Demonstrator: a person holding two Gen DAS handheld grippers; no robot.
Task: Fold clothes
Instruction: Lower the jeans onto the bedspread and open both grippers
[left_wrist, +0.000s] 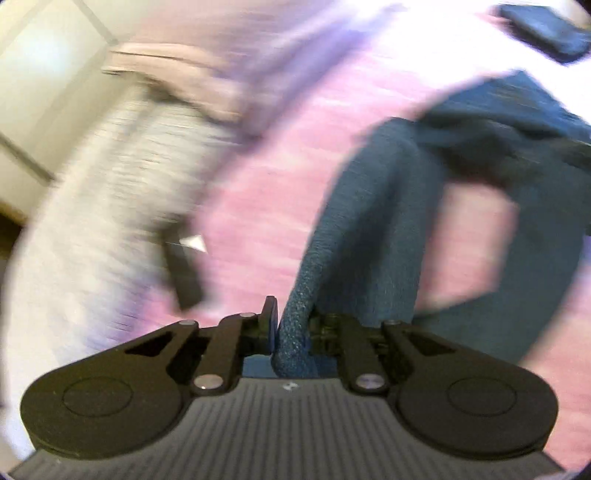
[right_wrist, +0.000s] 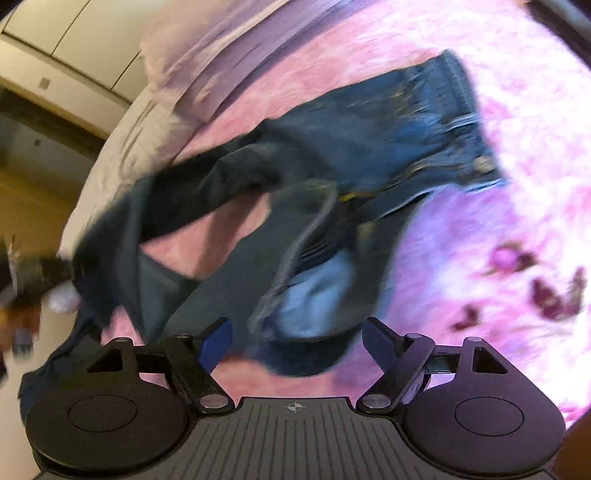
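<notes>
The fold has barely begun, judging by how things lie: the jeans (right_wrist: 332, 155) sprawl twisted across the pink bed cover (right_wrist: 517, 110), nothing laid flat or doubled over yet, so straightening and every fold are still to do. The left gripper (left_wrist: 291, 328) has its jaws narrow, pinched on a rolled edge of the jeans (left_wrist: 369, 221), which rises from the jaws and runs off toward the rest of the garment on the bed. The right gripper (right_wrist: 295, 332) has its jaws wide with nothing pressed between them; it hangs just above a crumpled part of the jeans near the bed's edge. The denim is dark blue with a paler, worn patch and a frayed-looking seam, one leg bent over itself and the waistband end lying farthest away. Both views are blurred, so finer detail cannot be told. A pillow (right_wrist: 192, 59) lies beyond the jeans.
</notes>
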